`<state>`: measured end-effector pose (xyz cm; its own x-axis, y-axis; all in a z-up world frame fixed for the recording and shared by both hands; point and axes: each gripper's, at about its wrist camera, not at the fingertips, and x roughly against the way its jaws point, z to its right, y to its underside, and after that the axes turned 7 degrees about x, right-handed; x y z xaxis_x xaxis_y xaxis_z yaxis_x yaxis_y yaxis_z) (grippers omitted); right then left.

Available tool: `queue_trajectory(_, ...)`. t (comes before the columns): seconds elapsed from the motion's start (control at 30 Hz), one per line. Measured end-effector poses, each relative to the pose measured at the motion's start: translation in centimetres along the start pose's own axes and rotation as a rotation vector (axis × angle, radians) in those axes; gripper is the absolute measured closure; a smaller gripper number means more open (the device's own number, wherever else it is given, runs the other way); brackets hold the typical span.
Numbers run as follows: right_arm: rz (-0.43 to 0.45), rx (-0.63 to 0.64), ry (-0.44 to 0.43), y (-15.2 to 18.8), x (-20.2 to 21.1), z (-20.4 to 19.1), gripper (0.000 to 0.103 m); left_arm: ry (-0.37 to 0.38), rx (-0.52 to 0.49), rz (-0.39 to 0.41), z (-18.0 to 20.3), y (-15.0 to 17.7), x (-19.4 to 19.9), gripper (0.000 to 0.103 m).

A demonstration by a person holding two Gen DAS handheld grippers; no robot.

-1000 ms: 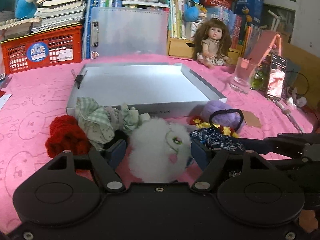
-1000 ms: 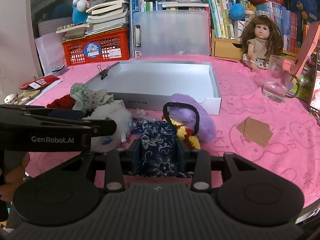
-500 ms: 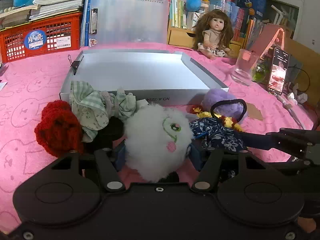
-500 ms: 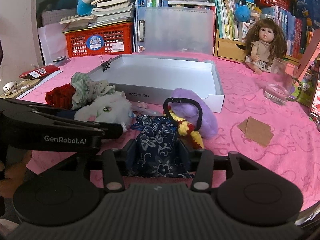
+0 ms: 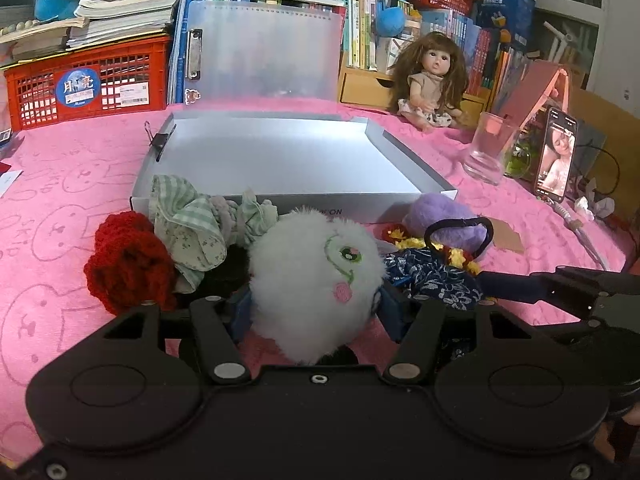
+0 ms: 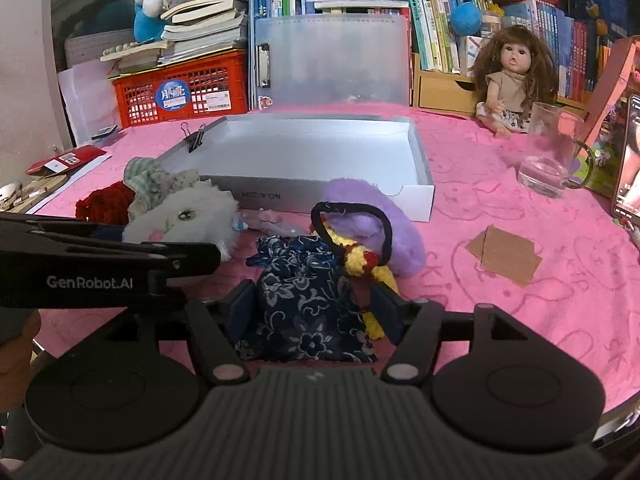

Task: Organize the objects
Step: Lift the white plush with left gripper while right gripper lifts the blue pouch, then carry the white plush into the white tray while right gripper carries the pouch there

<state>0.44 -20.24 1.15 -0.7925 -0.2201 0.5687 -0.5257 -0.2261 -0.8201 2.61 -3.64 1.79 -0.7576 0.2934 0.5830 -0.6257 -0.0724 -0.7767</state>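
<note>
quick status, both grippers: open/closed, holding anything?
Left gripper: closed on the white fluffy toy.
Right gripper: jaws have just been opening; navy floral pouch sits between them, apparently no longer gripped.

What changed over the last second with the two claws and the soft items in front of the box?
The left claw closed in on the white fluffy ball, which now sits squeezed between its pads. The right claw has just been opening; the navy floral pouch is still between its fingers but no longer pinched. The red knit piece, green checked scrunchie, purple plush and white box stayed put.
</note>
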Motion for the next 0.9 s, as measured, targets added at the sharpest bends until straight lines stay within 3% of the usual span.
queue_trajectory(0.07,-0.004,0.009,-0.002,0.0,-0.1,-0.2,0.028,0.0,-0.001,0.005,0.0,0.0,0.1,0.044)
queue_trajectory(0.13,-0.006,0.014,-0.008,0.0,-0.1,-0.5,0.033,0.001,-0.002,0.012,0.1,-0.1,0.3,0.044)
queue_trajectory(0.2,-0.005,0.026,-0.009,0.0,0.0,-0.6,0.045,0.004,-0.002,0.02,0.1,-0.2,0.6,0.044)
queue_trajectory(0.4,0.014,-0.001,-0.033,-0.1,0.5,-0.4,0.057,0.009,0.004,0.048,0.2,-0.6,1.5,0.044)
queue_trajectory(0.67,0.113,-0.034,-0.072,-1.3,2.4,0.0,0.059,0.014,0.013,0.095,-0.2,-2.3,2.7,0.044)
queue_trajectory(0.9,0.177,-0.015,-0.052,-3.1,2.8,0.5,0.059,0.002,0.027,0.138,-0.8,-4.7,2.9,0.044)
